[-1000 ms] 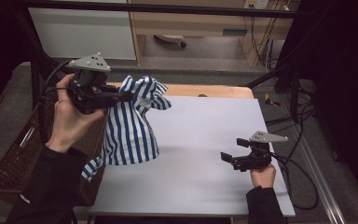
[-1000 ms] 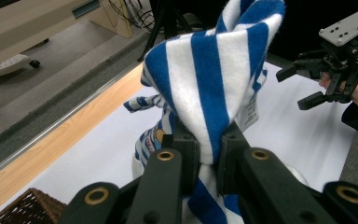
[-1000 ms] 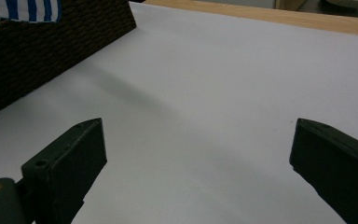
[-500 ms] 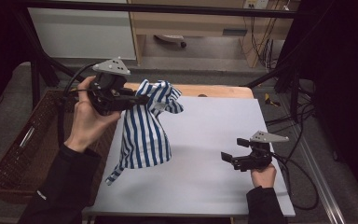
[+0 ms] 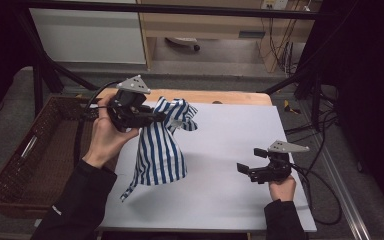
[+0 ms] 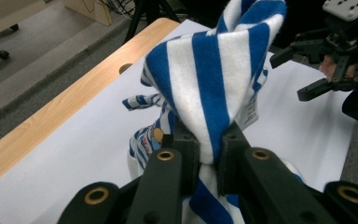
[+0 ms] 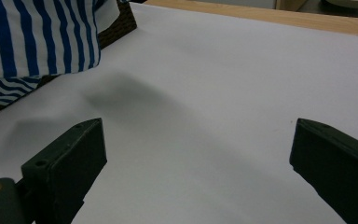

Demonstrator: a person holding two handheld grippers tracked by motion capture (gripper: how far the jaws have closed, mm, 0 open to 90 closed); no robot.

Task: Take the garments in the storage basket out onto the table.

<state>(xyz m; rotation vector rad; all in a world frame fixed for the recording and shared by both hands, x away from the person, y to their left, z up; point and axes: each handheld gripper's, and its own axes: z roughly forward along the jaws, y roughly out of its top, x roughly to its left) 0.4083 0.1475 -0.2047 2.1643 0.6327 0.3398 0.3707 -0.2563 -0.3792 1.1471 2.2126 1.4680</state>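
Observation:
A blue and white striped garment [image 5: 159,150] hangs in the air over the left part of the white table [image 5: 230,130]. My left gripper [image 5: 161,118] is shut on a bunched fold near its top. In the left gripper view the striped cloth [image 6: 209,93] is pinched between the two black jaws and rises above them. My right gripper [image 5: 248,170] rests low over the table near the front right, open, with nothing between its fingers. The right gripper view shows the garment [image 7: 37,42] hanging at the upper left, above the white surface [image 7: 205,93].
A brown wicker basket [image 5: 35,150] stands beside the table's left edge. A strip of wooden tabletop [image 5: 220,96] shows along the far edge. Cables [image 5: 320,170] trail off to the right of the table. A cabinet stands on the floor beyond.
My left hand has carried the garment rightward and a little lower, from over the basket's edge to over the table. The right gripper has stayed in place.

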